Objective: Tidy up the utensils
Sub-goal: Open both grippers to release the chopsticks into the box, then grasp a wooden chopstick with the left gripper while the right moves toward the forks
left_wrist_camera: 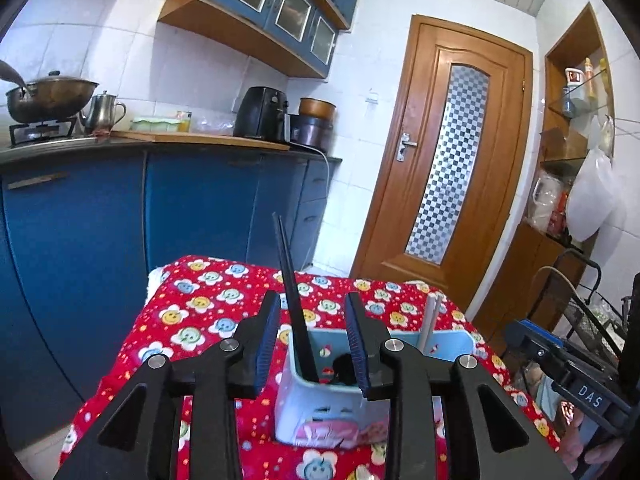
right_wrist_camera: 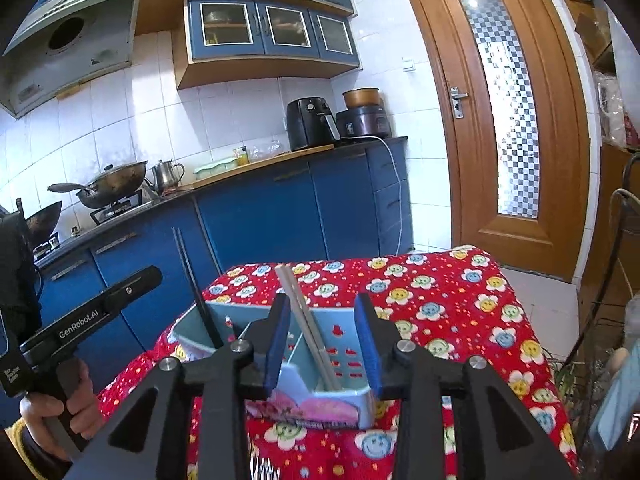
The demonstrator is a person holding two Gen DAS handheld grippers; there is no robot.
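A light blue utensil holder [left_wrist_camera: 332, 412] [right_wrist_camera: 340, 340] with compartments stands on a table under a red flowered cloth [left_wrist_camera: 208, 308] [right_wrist_camera: 440, 300]. Black chopsticks [left_wrist_camera: 292, 300] [right_wrist_camera: 196, 292] stand upright in one end compartment. Pale grey chopsticks [left_wrist_camera: 430, 320] [right_wrist_camera: 308, 320] stand in the other end. My left gripper [left_wrist_camera: 314, 320] is open, its fingers either side of the black chopsticks without touching. My right gripper [right_wrist_camera: 324, 320] is open around the grey chopsticks, not gripping them. The left gripper also shows at the left of the right wrist view [right_wrist_camera: 92, 312], held by a hand.
Blue kitchen cabinets [left_wrist_camera: 100, 220] with a stove, wok [right_wrist_camera: 112, 184] and air fryer [left_wrist_camera: 260, 112] run behind the table. A wooden door [left_wrist_camera: 448, 152] stands at the right. A wire rack [left_wrist_camera: 580, 320] and shelves with bags stand at the far right.
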